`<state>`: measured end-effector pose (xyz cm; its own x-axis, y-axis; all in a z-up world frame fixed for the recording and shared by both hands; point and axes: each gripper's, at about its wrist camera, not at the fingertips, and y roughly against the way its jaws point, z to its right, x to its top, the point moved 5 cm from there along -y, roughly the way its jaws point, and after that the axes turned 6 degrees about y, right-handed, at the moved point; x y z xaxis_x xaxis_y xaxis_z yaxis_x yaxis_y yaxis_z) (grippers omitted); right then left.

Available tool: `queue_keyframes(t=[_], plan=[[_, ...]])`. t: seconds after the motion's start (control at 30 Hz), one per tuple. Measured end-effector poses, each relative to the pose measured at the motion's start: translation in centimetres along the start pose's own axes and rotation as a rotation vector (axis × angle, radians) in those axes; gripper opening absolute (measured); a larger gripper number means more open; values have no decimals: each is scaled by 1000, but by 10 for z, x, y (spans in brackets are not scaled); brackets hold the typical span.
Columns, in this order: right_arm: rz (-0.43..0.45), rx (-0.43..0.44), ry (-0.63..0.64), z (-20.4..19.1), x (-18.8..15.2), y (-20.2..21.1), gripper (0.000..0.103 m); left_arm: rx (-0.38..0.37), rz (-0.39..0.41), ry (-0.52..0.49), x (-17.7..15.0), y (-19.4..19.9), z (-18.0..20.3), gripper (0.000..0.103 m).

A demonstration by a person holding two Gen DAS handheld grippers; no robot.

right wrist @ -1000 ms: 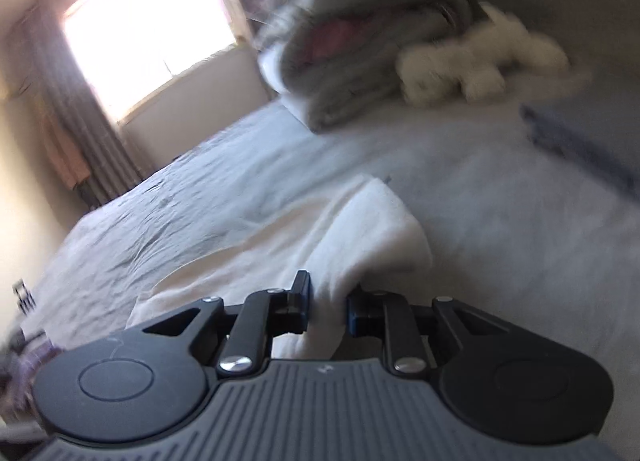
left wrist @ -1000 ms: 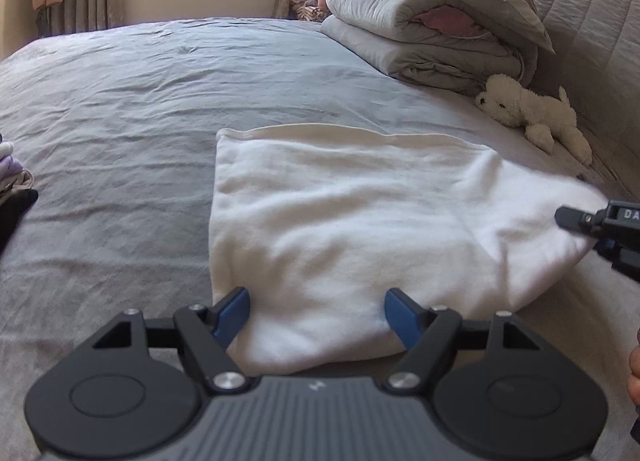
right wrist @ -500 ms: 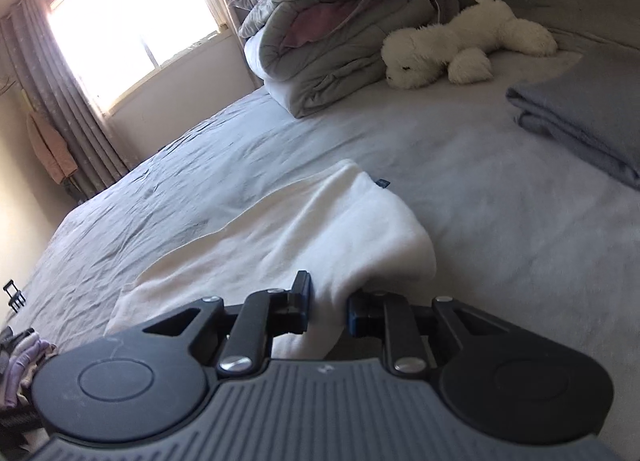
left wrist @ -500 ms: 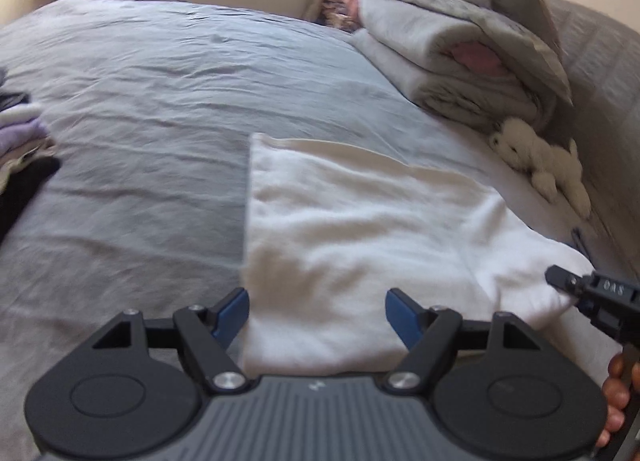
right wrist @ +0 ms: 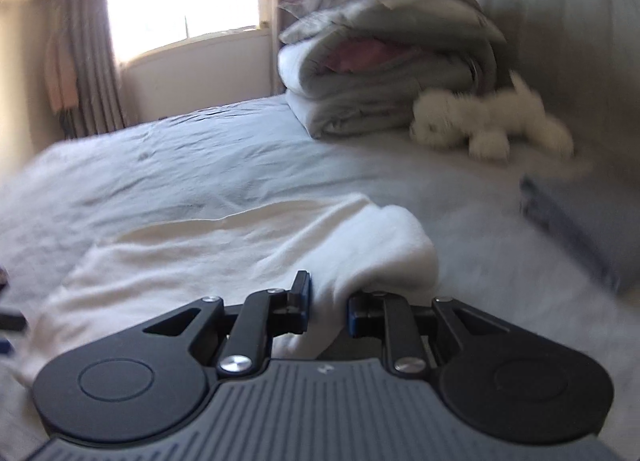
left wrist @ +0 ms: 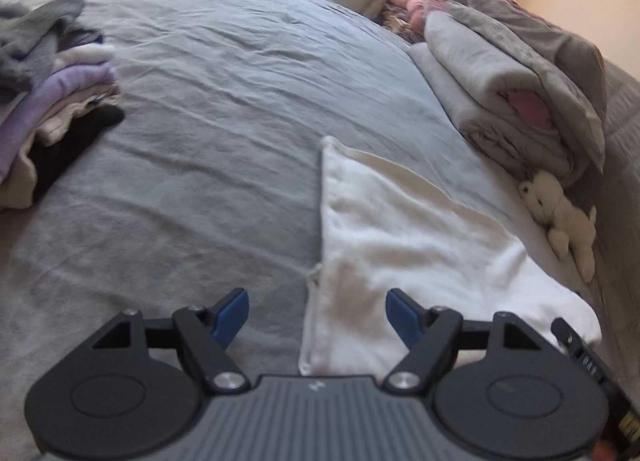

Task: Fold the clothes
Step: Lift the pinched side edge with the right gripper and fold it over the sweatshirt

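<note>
White fleece fills the middle of what we see from the left wrist: the white garment (left wrist: 404, 245) lies folded flat on the grey bedsheet (left wrist: 224, 109), soft and napped, with a straight left edge and a thicker, rounded right end. Our left gripper (left wrist: 316, 311) hangs over the near left corner with its jaws wide apart and nothing between the blue pads; the cloth's edge runs under the gap without being pinched. At the far right edge of this view the tip of our right gripper (left wrist: 568, 341) sits against the garment's near right corner. A loose pile of clothes (left wrist: 52, 101), lilac, cream and black, lies well apart to the left, and the folded duvets (left wrist: 512, 81) and a plush toy (left wrist: 560, 217) sit by the headboard.

From the right wrist, which is blurred, our jaws stand narrow and clamped on a bunched fold of the white garment (right wrist: 256, 257), which humps up just ahead of the pads.

We judge the risks as these: with only one corner held, any lift or drag would pull the layers askew and undo the neat fold. Fleece is thick and springy, so a shallow bite by the left pads could catch only the top layer. The sheet is wrinkled and soft, so a low grab could pinch it along with the cloth.
</note>
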<state>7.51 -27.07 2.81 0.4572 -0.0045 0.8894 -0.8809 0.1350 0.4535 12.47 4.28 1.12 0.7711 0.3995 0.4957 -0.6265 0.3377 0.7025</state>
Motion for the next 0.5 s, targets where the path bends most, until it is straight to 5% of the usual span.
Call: queue_keyframes(t=[0.13, 0.27, 0.5], plan=[[105, -50, 231, -34, 15, 12, 22, -27, -5, 90, 11, 6, -16, 77], [264, 3, 566, -109, 27, 43, 16, -21, 24, 172, 26, 14, -35, 77], [218, 259, 997, -223, -51, 48, 0, -54, 1, 247, 30, 10, -46, 77]])
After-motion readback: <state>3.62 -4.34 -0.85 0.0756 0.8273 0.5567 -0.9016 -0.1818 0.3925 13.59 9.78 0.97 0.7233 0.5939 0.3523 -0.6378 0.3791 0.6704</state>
